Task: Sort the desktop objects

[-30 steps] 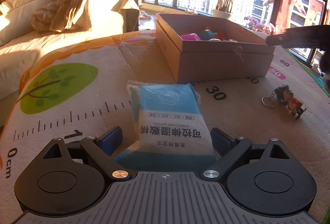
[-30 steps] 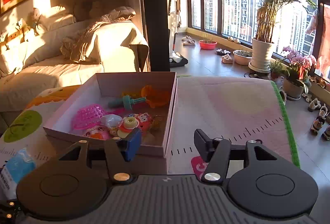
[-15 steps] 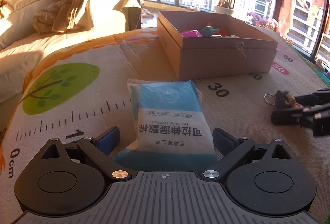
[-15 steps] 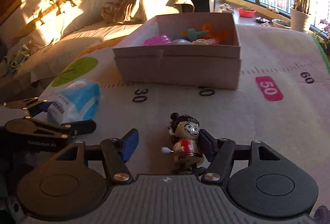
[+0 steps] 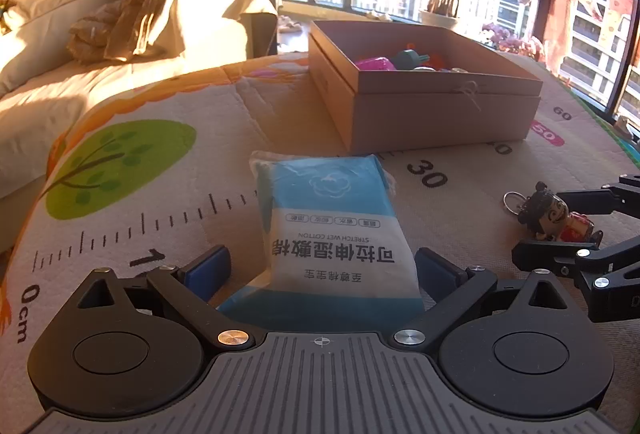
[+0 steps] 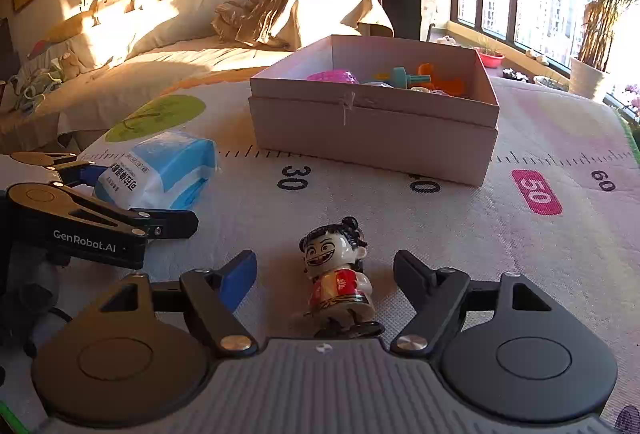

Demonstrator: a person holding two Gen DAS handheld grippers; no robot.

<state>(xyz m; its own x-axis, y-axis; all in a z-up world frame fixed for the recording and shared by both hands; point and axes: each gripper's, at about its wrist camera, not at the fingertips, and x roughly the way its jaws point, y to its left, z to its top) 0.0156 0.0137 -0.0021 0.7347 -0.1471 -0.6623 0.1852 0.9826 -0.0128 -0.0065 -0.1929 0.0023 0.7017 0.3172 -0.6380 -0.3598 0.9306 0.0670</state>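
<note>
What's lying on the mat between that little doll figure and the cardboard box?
Nothing: in the right wrist view, only bare mat with printed ruler numbers lies between the figurine and the box.

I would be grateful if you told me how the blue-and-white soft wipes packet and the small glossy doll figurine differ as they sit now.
The blue-and-white wipes packet is soft, flat and lying down; the glossy doll figurine is hard, smaller and standing upright. The packet lies between the left gripper's wide jaws; the figurine stands between the right gripper's opening jaws. Both rest on the printed mat, ungripped.
</note>
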